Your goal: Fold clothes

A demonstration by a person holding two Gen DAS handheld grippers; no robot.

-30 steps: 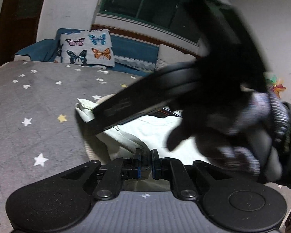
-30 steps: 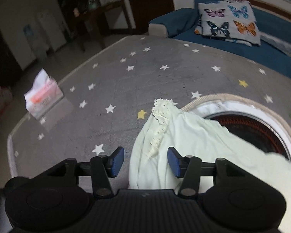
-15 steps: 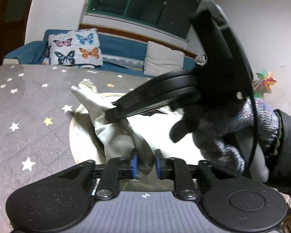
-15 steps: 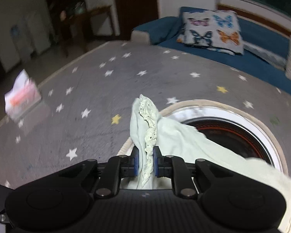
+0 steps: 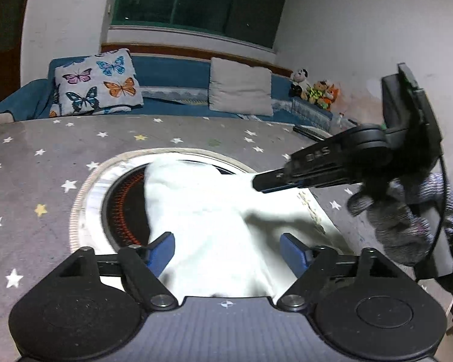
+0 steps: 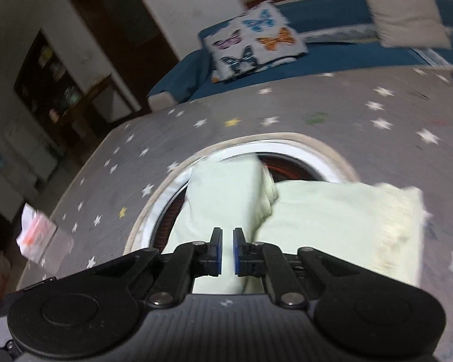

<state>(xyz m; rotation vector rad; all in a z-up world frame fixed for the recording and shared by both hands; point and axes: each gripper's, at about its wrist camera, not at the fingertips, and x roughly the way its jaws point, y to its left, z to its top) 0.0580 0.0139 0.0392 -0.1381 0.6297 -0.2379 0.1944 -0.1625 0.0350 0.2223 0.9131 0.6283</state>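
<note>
- Left wrist view: the left gripper (image 5: 226, 250) is standing wide, its jaws having just been opening; blue pads are clear of the pale mint-white cloth garment (image 5: 214, 211), which is lying between and beneath them, not pinched.
- Garment is resting on the grey star-print tablecloth (image 5: 45, 157), draped over the round recessed heater with orange-red coils (image 5: 120, 208) at the table centre.
- The right gripper (image 5: 256, 184) is reaching in from the right in a grey knit-gloved hand (image 5: 407, 217), tips at the garment's far right edge near the lace trim (image 5: 312, 211); seen edge-on, grip unclear from here.
- Right wrist view (motion-blurred): right gripper (image 6: 227, 250) jaws have just been closing and are nearly together; only a narrow gap is showing, no cloth visibly pinched in it. Garment (image 6: 332, 217) is lying below in a doubled-over slab, a second flap (image 6: 226, 193) over the heater.
- Judgement: one fold looks laid; squaring up and further folds are remaining.
</note>
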